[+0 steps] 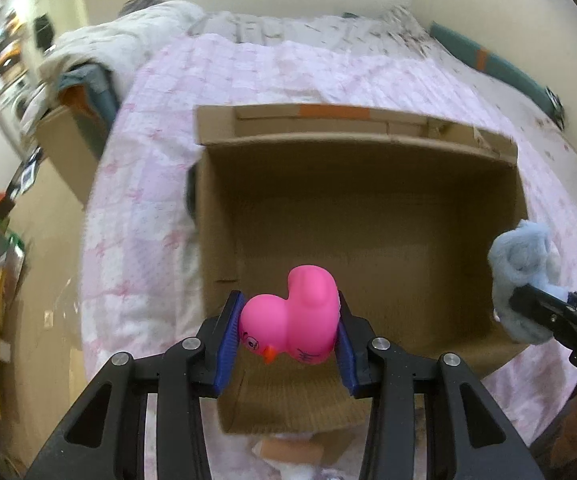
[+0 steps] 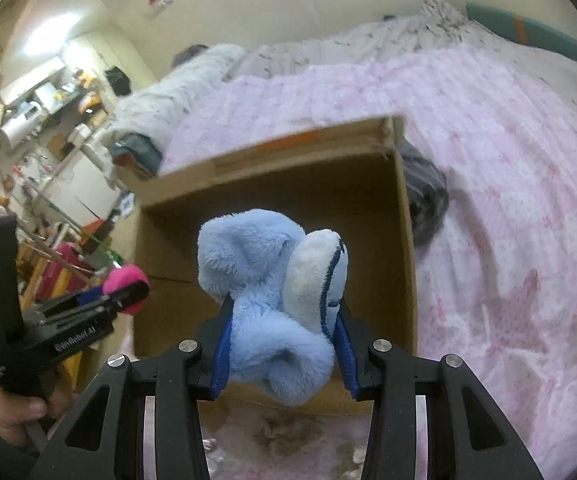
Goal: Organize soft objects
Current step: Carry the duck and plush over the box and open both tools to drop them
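Left gripper (image 1: 288,338) had its blue-padded fingers (image 1: 230,340) clamped on a pink rubber duck (image 1: 292,320), one pad on each flank, duck lying tipped with its orange beak pointing down toward the camera. Duck was held over the near edge of an open cardboard box (image 1: 368,216), above the folded-out near flap; box interior showed bare cardboard from the left wrist view. Right gripper (image 2: 284,344) had its fingers (image 2: 222,346) clamped on a light blue plush toy (image 2: 264,296), fuzzy, with a white patch edged in dark blue on its right side; plush bulged well above and below the pads. It was also held over the box's near edge, right of the duck; in the left wrist view it sat at the box's right wall. Box sat on a bed with a pink patterned quilt (image 2: 508,200). A dark grey object (image 2: 424,200) lay against the box's outer right wall, too blurred to identify. White duvet (image 1: 128,36) bunched at the bed's far left corner. Cluttered shelves (image 2: 48,120) in the left background.
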